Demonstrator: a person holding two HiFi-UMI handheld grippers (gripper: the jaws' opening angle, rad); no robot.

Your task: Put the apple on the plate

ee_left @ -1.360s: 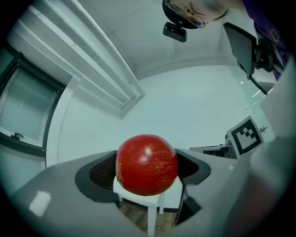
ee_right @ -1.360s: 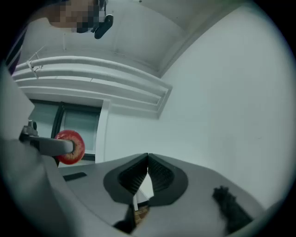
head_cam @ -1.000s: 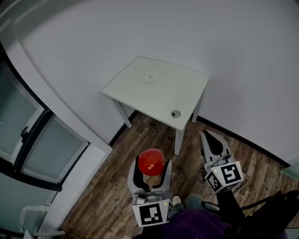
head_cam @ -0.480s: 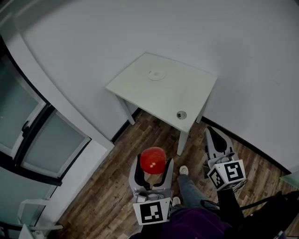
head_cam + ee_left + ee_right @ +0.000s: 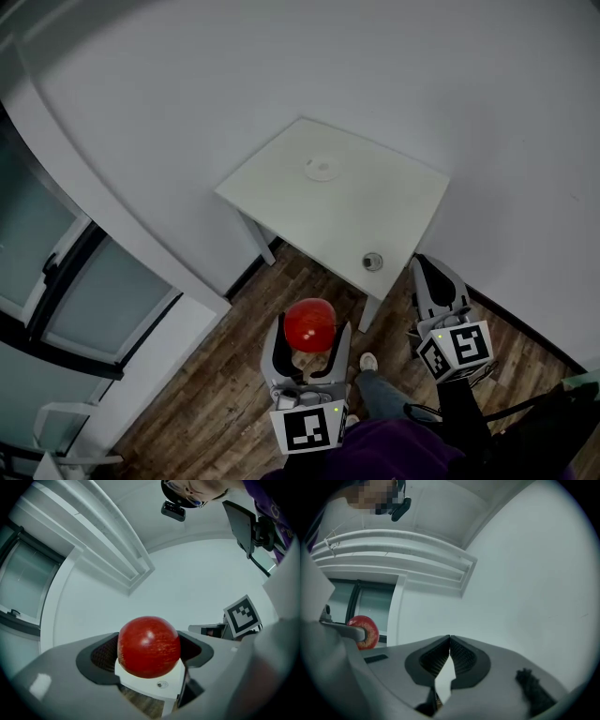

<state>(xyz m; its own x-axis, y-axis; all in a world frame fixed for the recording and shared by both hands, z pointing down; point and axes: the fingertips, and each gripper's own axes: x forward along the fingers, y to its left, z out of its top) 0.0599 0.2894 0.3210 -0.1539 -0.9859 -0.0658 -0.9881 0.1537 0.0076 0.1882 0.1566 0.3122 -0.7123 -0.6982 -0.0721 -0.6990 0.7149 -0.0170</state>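
Red and round, the apple (image 5: 149, 646) sits clamped between the two jaws of the left gripper (image 5: 309, 332), its sides pressed against the dark ribbed pads and its underside over the white piece between them. That gripper is held above the wooden floor (image 5: 225, 384), in front of the person, with its marker cube (image 5: 307, 429) nearest the body.

The right gripper (image 5: 449, 643) has its jaws closed together, tips meeting, with nothing between them. In the head view it is off to the right of the left one and apart from it, just beside the near corner of the table (image 5: 394, 211). From its own view the apple shows small at the left edge.

Beyond both grippers stands the white table, set against the white wall (image 5: 450, 84). The plate (image 5: 321, 169), small and white, lies near the table's far edge, well apart from the apple. A small round fitting (image 5: 373, 262) is set into the tabletop near its front edge. Left of the table runs a dark-framed glass panel (image 5: 66, 281). A light shoe (image 5: 368, 361) shows on the floor between the grippers.
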